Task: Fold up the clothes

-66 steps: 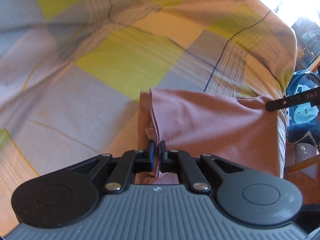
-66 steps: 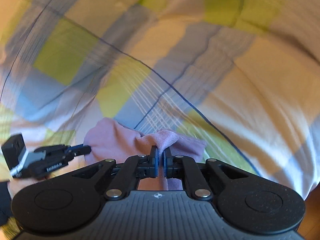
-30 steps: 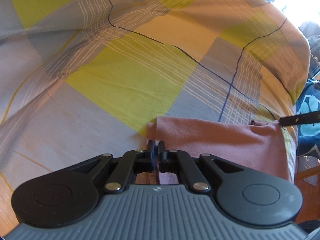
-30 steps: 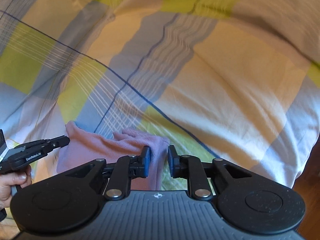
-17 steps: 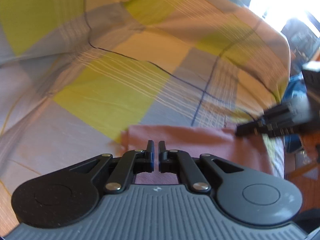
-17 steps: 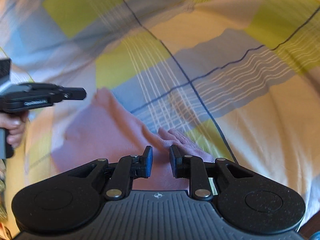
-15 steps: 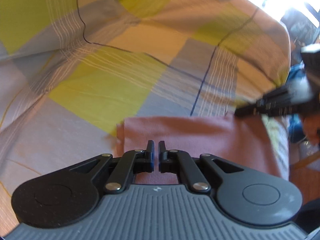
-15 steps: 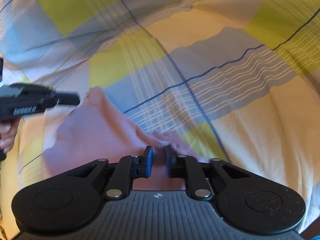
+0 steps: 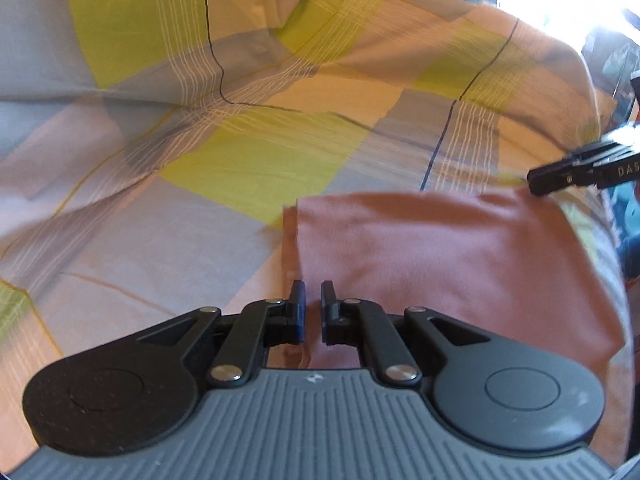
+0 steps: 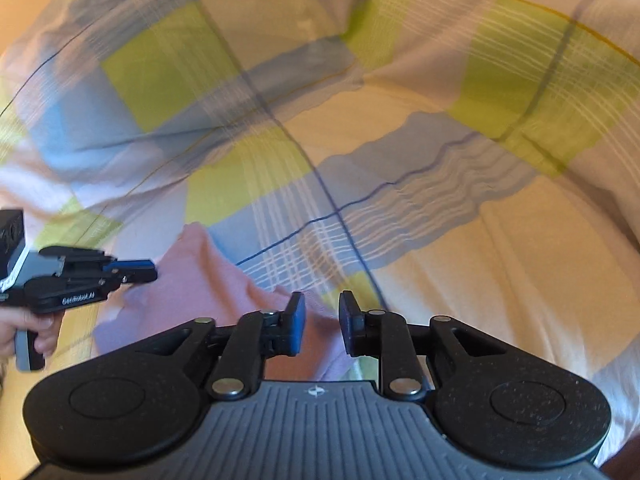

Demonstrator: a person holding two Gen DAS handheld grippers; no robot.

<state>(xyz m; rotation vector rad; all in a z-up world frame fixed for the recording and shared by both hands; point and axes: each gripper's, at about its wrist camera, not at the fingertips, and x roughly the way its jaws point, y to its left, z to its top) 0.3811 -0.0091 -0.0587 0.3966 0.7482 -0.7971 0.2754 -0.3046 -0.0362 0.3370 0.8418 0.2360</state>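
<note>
A folded pink cloth (image 9: 448,256) lies flat on the plaid bedspread (image 9: 248,160). My left gripper (image 9: 312,308) hovers over the cloth's near left corner, its jaws slightly apart and holding nothing. My right gripper (image 10: 322,326) is open and empty above the cloth's (image 10: 208,280) near right end. The right gripper also shows at the far right corner of the cloth in the left wrist view (image 9: 580,168). The left gripper shows at the left in the right wrist view (image 10: 132,272), held by a hand.
The bedspread (image 10: 400,160) is checked in yellow, green, blue and orange, with soft wrinkles. Its edge drops off at the right in the left wrist view, where a blue patterned object (image 9: 630,216) sits below.
Both grippers let go of the cloth and opened. The cloth now lies flat and folded on the bedspread, and both grippers have pulled back a little.
</note>
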